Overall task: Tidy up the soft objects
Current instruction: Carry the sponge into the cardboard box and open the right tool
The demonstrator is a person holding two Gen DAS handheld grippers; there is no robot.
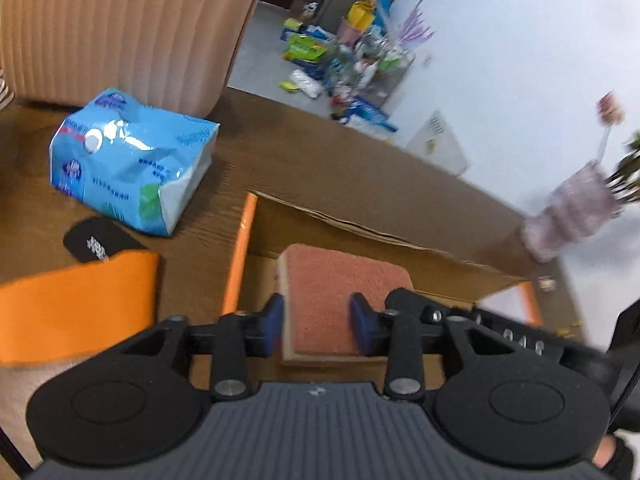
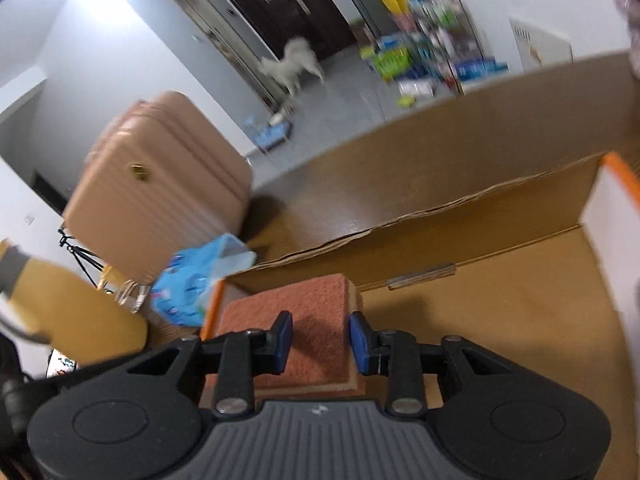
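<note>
Both grippers above a sponge in a cardboard box.
Left gripper (image 1: pixel 317 326) and right gripper (image 2: pixel 320 342), jaws apart and empty, hover over the sponge (image 1: pixel 340 300) inside the box (image 2: pixel 500 280); tissue pack (image 1: pixel 128 164) lies outside.

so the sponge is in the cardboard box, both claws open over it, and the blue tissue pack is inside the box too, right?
Not quite. The blue tissue pack lies outside the cardboard box, on the wooden table near the pink suitcase, as the left wrist view shows. The sponge is in the box, with the left claw and right claw open over it.
</note>
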